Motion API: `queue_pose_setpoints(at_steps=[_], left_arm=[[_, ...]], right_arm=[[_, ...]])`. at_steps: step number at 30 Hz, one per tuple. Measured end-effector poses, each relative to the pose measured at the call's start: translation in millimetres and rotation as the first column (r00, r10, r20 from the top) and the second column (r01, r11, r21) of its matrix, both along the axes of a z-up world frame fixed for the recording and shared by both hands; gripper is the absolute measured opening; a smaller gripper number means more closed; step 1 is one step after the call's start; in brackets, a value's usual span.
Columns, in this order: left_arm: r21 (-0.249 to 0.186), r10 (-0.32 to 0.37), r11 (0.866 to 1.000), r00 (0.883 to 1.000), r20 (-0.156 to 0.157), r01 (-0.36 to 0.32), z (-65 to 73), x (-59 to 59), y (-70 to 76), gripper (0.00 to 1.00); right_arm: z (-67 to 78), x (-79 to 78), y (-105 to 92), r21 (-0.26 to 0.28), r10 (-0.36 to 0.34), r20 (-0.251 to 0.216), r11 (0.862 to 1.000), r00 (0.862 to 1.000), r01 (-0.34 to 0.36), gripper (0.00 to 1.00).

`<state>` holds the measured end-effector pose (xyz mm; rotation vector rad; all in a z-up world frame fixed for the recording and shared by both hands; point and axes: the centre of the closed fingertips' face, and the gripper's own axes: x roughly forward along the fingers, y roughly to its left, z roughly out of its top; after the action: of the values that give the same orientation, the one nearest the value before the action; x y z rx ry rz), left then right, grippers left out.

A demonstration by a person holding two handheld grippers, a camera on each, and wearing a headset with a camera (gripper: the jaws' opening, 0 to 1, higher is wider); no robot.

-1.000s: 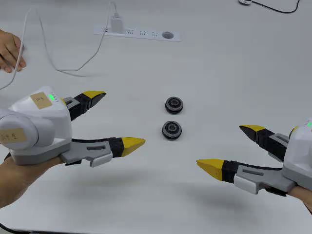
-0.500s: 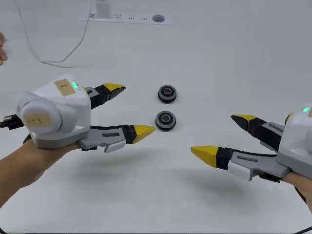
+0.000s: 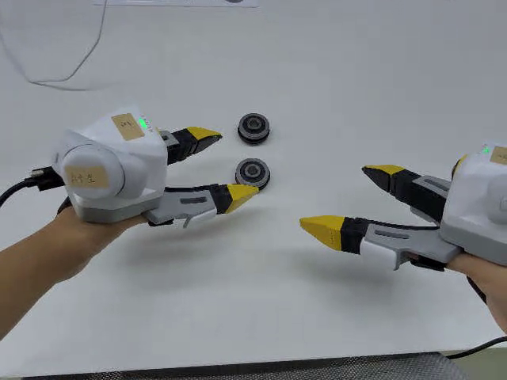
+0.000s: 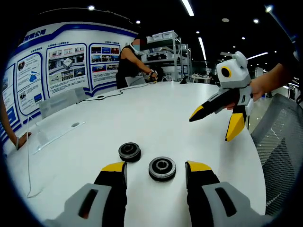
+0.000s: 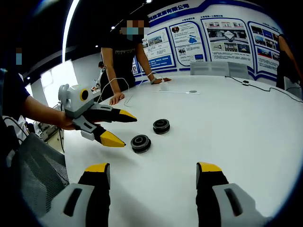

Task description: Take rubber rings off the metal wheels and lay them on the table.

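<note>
Nearest edge: bare white table [image 3: 238, 309], with a strip of grey mesh chair back [image 3: 333, 369] below it.

Left gripper [image 3: 236, 163]: held in the left hand [image 3: 83, 229], jaws spread wide, nothing between the pads. The yellow tips point at the near wheel [image 3: 252, 172]. In the left gripper view that wheel lies flat on the table just ahead of the tips and centred in the gap. In the head view the lower tip comes right up to its rim; I cannot tell whether they touch.

Right gripper [image 3: 334, 196]: jaws also wide apart and empty, low over the table, well apart from both wheels, tips aimed toward them.

Far wheel [image 3: 254, 127]: flat on the table, just beyond the near one, a small gap between the two. Both have a dark outer ring around a lighter metal hub.

Farther off: a thin cable [image 3: 47, 75] loops across the tabletop at upper left. Right gripper view: a person [image 5: 124, 61] stands at the far side of the table with a hand on it, blue-and-white wall panels [image 5: 208, 40] behind.
</note>
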<state>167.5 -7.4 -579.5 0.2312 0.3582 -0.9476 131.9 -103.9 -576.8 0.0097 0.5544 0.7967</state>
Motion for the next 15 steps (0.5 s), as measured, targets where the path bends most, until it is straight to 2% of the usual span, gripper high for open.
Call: queue_pose_setpoints(at_steps=[7, 15], left_arm=[[0.003, -0.015, 1.0, 1.0, 0.01, 0.015, -1.3, 1.6, -4.6, 0.4], [0.004, -0.04, 0.999, 0.999, 0.005, 0.04, -4.8, 0.9, -11.6, 0.28]], right_arm=[[-3.1, -1.1, 3.2, 0.015, 0.004, -0.014, 1.0, 1.0, -0.004, 0.73], [-4.6, -1.1, 4.4, 0.026, 0.005, -0.02, 1.0, 1.0, -0.004, 0.72]])
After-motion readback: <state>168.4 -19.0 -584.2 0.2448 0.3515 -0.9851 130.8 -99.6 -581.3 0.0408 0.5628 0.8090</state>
